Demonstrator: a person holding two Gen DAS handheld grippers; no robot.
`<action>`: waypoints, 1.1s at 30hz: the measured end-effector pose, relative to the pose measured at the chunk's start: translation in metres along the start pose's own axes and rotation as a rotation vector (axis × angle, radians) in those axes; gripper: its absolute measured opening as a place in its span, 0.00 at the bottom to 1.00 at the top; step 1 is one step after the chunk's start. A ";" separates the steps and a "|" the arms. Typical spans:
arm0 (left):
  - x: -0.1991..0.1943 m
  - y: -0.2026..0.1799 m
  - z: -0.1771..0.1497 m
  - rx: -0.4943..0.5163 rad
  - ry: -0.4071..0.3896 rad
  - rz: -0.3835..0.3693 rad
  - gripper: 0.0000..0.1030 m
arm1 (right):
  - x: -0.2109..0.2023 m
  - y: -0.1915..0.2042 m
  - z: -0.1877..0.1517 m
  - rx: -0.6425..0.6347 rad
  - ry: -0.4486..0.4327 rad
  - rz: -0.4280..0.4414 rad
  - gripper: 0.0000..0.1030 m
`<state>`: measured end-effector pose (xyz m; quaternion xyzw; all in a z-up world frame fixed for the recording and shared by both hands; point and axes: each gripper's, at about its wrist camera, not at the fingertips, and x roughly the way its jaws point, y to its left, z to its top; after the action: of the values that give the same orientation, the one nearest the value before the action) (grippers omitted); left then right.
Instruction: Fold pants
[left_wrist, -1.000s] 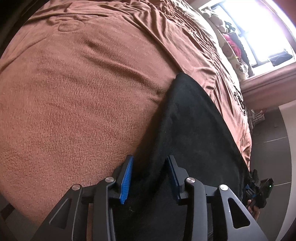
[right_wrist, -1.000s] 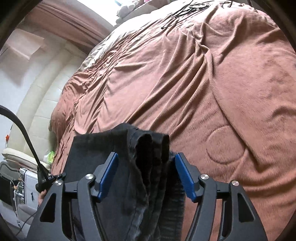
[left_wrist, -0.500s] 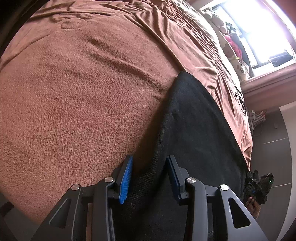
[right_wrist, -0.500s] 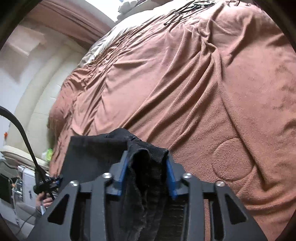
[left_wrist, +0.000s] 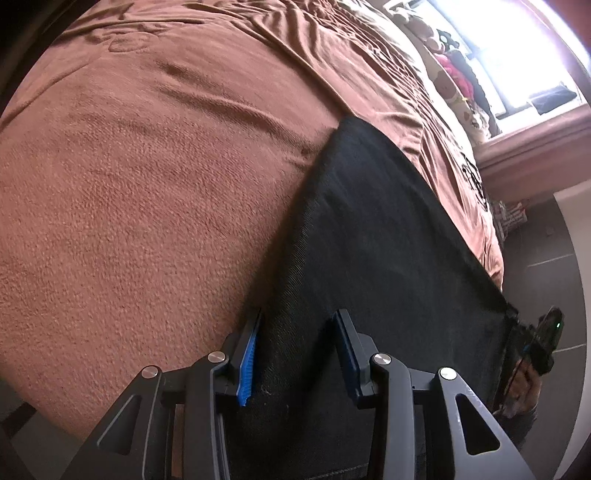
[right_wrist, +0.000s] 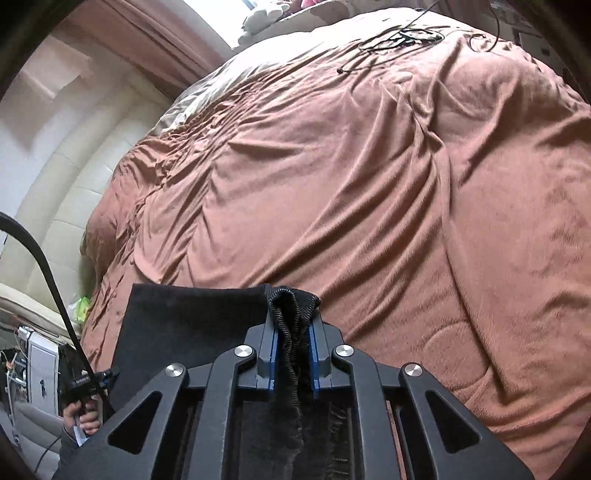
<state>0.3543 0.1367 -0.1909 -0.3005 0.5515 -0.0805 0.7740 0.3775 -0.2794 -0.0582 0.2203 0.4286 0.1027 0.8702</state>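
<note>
Black pants (left_wrist: 388, 240) lie stretched over a brown blanket (left_wrist: 147, 184) on a bed. In the left wrist view my left gripper (left_wrist: 297, 347) has one end of the pants filling the gap between its blue pads, and the cloth runs taut to the far right. There the other gripper (left_wrist: 543, 347) shows small, held by a hand. In the right wrist view my right gripper (right_wrist: 292, 347) is closing, its pads pressing a bunched hem of the pants (right_wrist: 192, 317). The rest of the cloth spreads flat leftward toward the other gripper (right_wrist: 85, 384).
The brown blanket (right_wrist: 369, 184) is wrinkled and covers the whole bed. Black cables (right_wrist: 399, 37) lie at its far end. A cream padded headboard (right_wrist: 62, 184) stands at the left. Stuffed toys (left_wrist: 450, 85) line a bright window, and dark floor (left_wrist: 535, 258) lies beyond the bed's edge.
My right gripper's jaws have closed from wide apart onto the bunched hem, and the cloth beside it has pulled flat. The left gripper and its hold look the same.
</note>
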 end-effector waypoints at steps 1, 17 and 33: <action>0.000 -0.001 0.000 0.007 0.004 0.000 0.39 | -0.001 0.003 0.002 -0.004 -0.001 -0.003 0.09; -0.005 -0.013 -0.009 0.063 0.034 -0.038 0.39 | 0.010 -0.007 -0.004 0.059 0.042 -0.092 0.28; -0.026 0.004 -0.020 0.021 -0.025 -0.083 0.39 | -0.090 -0.032 -0.103 0.189 -0.056 0.052 0.45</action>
<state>0.3258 0.1446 -0.1760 -0.3162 0.5279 -0.1146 0.7799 0.2406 -0.3101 -0.0658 0.3152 0.4060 0.0779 0.8543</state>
